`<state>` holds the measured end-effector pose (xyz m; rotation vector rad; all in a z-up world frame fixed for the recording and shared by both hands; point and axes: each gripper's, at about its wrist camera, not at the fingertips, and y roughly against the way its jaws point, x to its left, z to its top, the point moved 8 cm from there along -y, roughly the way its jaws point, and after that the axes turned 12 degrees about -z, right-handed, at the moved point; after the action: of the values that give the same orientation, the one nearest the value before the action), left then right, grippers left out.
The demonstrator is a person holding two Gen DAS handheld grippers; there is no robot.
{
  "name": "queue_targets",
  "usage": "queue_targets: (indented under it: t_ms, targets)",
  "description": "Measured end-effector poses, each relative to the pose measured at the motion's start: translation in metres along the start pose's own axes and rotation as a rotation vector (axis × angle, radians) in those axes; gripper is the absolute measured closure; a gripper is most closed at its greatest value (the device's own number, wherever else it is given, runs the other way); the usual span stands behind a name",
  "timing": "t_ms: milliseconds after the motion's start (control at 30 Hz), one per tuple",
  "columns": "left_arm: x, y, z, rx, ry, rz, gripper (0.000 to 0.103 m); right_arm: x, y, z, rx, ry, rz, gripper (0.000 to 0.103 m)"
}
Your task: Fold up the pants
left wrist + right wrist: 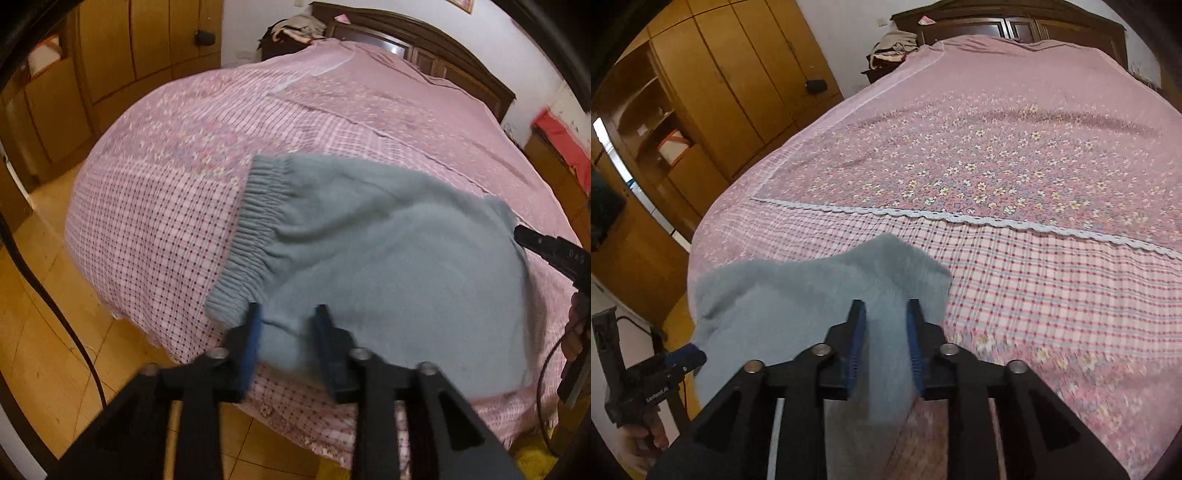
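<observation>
Grey-blue fleece pants lie on the pink bed, ribbed elastic waistband to the left. My left gripper is open, its jaws straddling the near edge of the pants beside the waistband corner. In the right wrist view the pants lie bunched at the bed's near left. My right gripper is open, with a strip of the grey fabric lying between its jaws. The right gripper also shows in the left wrist view, and the left gripper in the right wrist view.
The bed cover has a checked band and a floral panel with lace trim. Wooden wardrobes stand left of the bed, a dark headboard at the far end. Wooden floor runs below the bed edge.
</observation>
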<state>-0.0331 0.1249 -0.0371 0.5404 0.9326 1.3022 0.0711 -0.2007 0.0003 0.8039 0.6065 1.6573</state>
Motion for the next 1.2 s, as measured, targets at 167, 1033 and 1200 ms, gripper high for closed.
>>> queue_targets:
  t_ms: [167, 1033, 1200]
  targets:
    - [-0.004, 0.009, -0.001, -0.014, 0.033, -0.038, 0.062, 0.005, 0.02, -0.024, 0.032, -0.007, 0.041, 0.069]
    - [-0.006, 0.001, -0.014, -0.001, 0.07, -0.056, 0.054, 0.004, -0.001, -0.105, 0.224, -0.201, 0.191, 0.064]
    - [-0.006, 0.0, -0.013, 0.0, 0.062, -0.043, 0.054, 0.021, 0.001, -0.101, 0.2, -0.186, 0.22, 0.064]
